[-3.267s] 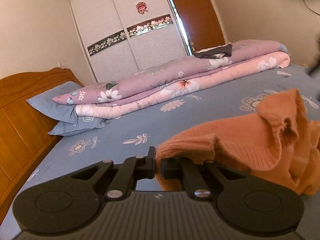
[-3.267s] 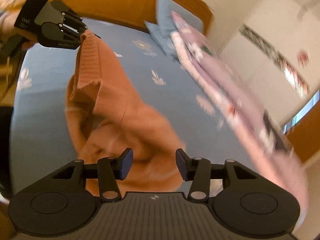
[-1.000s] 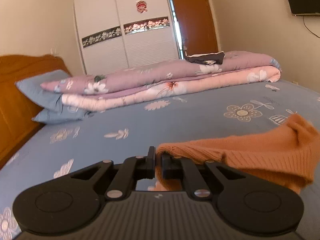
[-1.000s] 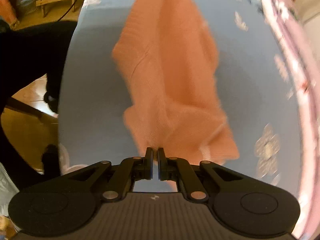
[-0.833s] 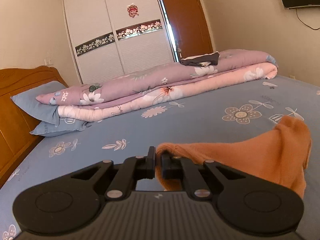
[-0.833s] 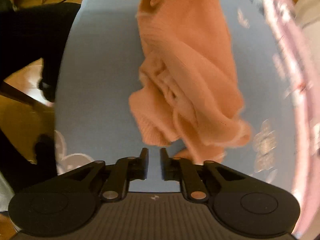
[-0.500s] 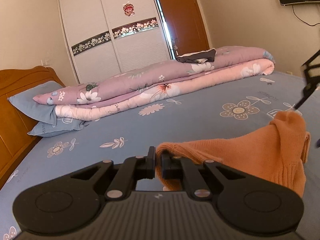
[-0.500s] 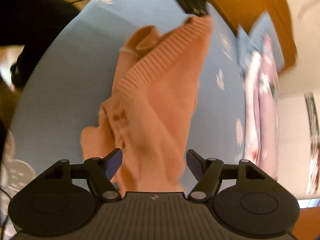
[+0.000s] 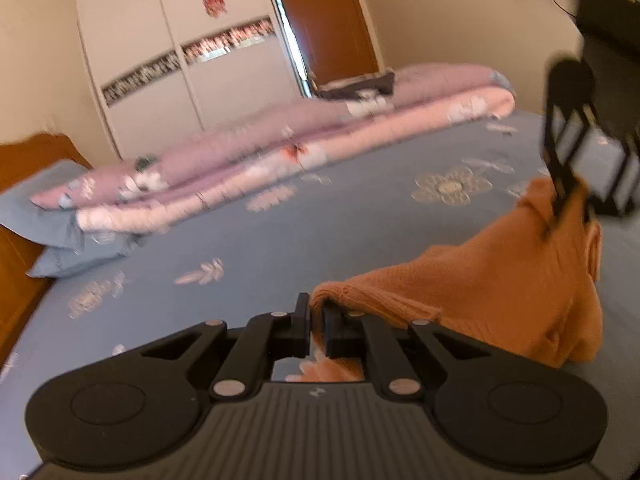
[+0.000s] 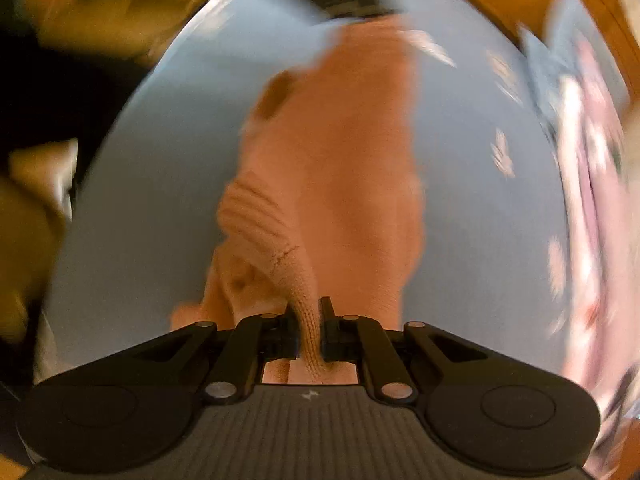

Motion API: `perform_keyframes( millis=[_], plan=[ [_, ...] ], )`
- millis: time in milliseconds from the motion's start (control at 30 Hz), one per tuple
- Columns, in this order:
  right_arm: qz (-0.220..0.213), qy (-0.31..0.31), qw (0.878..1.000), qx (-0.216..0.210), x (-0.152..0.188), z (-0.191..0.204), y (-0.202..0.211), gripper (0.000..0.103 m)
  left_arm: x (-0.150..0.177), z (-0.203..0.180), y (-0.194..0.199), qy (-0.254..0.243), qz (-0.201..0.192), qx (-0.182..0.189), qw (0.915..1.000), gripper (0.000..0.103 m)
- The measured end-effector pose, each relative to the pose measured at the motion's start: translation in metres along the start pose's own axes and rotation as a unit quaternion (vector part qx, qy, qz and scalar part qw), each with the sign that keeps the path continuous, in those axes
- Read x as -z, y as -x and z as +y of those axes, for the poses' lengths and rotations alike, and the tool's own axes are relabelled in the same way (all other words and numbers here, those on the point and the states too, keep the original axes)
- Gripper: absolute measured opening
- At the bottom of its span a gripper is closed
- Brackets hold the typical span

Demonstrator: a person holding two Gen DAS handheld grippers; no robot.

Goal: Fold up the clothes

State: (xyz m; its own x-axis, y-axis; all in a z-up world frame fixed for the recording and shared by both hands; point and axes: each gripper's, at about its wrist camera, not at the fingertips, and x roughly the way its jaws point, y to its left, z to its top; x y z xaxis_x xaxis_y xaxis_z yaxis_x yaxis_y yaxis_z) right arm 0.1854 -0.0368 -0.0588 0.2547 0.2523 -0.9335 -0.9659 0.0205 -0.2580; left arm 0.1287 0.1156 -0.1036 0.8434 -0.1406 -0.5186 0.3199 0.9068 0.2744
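An orange knit sweater (image 9: 500, 280) hangs stretched between both grippers above the blue flowered bed sheet (image 9: 320, 232). My left gripper (image 9: 316, 312) is shut on a ribbed edge of it, which bulges out just past the pads. In the right wrist view my right gripper (image 10: 308, 312) points steeply down, its jaws closing tight on a narrow knit fold of the sweater (image 10: 340, 160); the pads press on it. The left wrist view shows the right gripper (image 9: 568, 208) pinching the sweater's raised far corner. Both current views are blurred.
A rolled pink and lilac quilt (image 9: 280, 136) lies across the far side of the bed, with a dark garment (image 9: 360, 86) on top. A blue pillow (image 9: 40, 216) and a wooden headboard (image 9: 16, 280) are at the left. A white wardrobe (image 9: 180, 60) and a brown door (image 9: 328, 20) stand behind.
The right gripper let go of the sweater, opened wide over it, moved in and has shut on a fold. The left gripper stayed shut on its edge and rolled a little.
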Motion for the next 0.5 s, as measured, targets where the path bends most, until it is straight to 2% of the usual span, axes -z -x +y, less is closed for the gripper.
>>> perform_keyframes(
  millis=[100, 233, 333, 367, 400, 500],
  plan=[
    [-0.025, -0.102, 0.994, -0.024, 0.01, -0.042, 0.02, 0.009, -0.007, 0.007, -0.002, 0.003, 0.022, 0.021, 0.9996, 0.007],
    [-0.038, -0.217, 0.974, -0.048, 0.011, -0.087, 0.048, 0.009, -0.02, 0.017, -0.001, 0.027, 0.058, 0.066, 0.9958, 0.009],
    [-0.043, -0.283, 0.956, -0.065, 0.004, -0.113, 0.07, 0.009, -0.026, 0.018, 0.003, 0.021, 0.079, 0.098, 0.9918, 0.028],
    [-0.043, -0.303, 0.949, -0.07, 0.001, -0.12, 0.076, 0.009, -0.027, 0.017, 0.005, 0.013, 0.082, 0.105, 0.991, 0.042],
    [-0.04, -0.318, 0.944, -0.073, -0.004, -0.126, 0.08, 0.009, -0.026, 0.015, 0.007, 0.007, 0.081, 0.111, 0.9904, 0.049],
    [-0.025, -0.352, 0.933, -0.075, -0.018, -0.143, 0.088, 0.009, -0.024, 0.012, 0.015, 0.003, 0.077, 0.134, 0.988, 0.062]
  ],
)
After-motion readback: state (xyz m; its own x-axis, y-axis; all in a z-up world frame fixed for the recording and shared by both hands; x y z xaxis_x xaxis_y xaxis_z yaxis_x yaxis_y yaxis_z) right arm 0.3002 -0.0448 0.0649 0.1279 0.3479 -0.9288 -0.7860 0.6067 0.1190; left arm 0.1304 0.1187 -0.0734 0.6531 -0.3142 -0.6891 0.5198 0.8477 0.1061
